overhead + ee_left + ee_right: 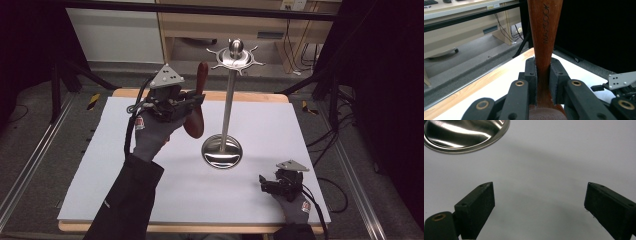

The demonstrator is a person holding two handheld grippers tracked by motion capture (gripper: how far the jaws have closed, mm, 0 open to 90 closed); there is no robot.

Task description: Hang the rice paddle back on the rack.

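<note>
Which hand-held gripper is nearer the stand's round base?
Right. The right hand-held gripper rests open just beside the stand's base; the left hand-held gripper, clamping the wooden utensil, is raised farther back.

Wood table point(250, 96) w/ white sheet point(280, 130); steel stand point(222, 151) on it.

The wooden utensil point(545, 37) is seen as smooth, reddish-brown wood with a low sheen, and letters are stamped into its handle. The stand point(227, 107) is made of polished metal, and its round base point(466, 135) is mirror-bright. The table point(280, 200) is covered by a matt white sheet, with a pale wood edge shown. The pads point(477, 207) look matt black and finely rough.
</note>
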